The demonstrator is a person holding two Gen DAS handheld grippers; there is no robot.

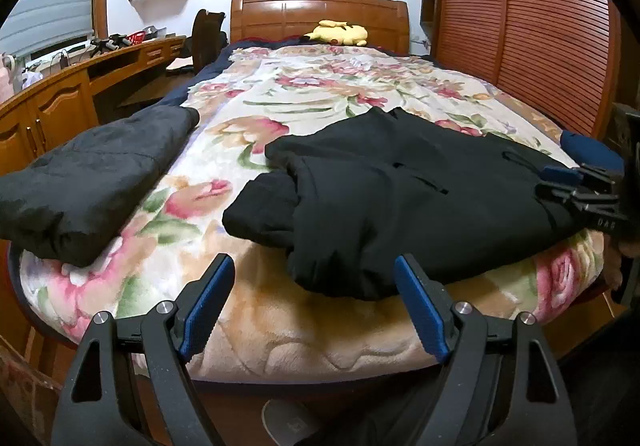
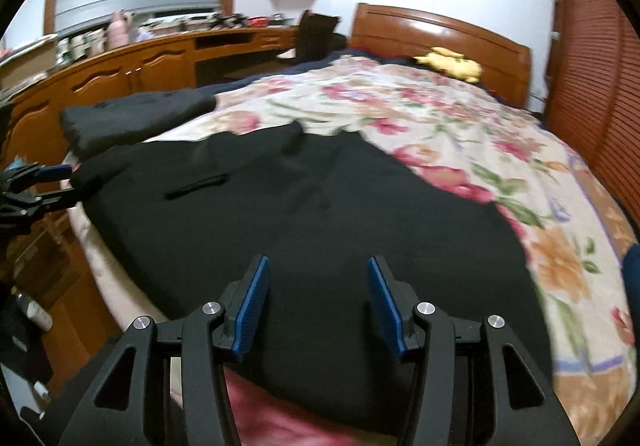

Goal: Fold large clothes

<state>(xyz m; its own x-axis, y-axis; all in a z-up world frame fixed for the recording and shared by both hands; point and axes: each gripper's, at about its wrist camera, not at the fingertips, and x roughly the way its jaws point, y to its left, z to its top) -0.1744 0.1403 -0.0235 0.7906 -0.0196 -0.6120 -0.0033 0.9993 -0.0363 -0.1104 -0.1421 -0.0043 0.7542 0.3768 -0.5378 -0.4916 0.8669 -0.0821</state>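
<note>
Left wrist view: Your left gripper [image 1: 314, 302] hangs w/ jaws spread wide and nothing between the pads, just off the foot edge of the bed [image 1: 280, 334]. The black garment [image 1: 400, 201] lies on the floral blanket [image 1: 304, 93] at the foot end, up and to the right of the jaws; its near hem droops over the edge, almost at the gripper's right-hand finger [image 1: 420, 304]. A folded sleeve bulges toward the bed's middle. The garment's long axis looks to run across the bed, approx. parallel to the foot edge. A second dark garment [image 1: 92, 173] sits apart at the foot's left corner. Your right gripper [image 1: 568, 185] shows at the garment's far right end.

Right wrist view: Your right gripper [image 2: 316, 302] sits low over the black garment [image 2: 280, 205], jaws parted about halfway, no cloth pinched; whether the tips brush the fabric can't be told, the frame is blurred. The cloth stretches ahead and leftward to where the left gripper [image 2: 68, 181] waits at its other end. A yellow plush [image 2: 452, 63] rests by the headboard [image 2: 440, 25], well clear.

Judgement: each hand has one end of the long axis, the right one nearer the cloth, so the next fold likely needs both, lifting ends toward the bed's middle.
</note>
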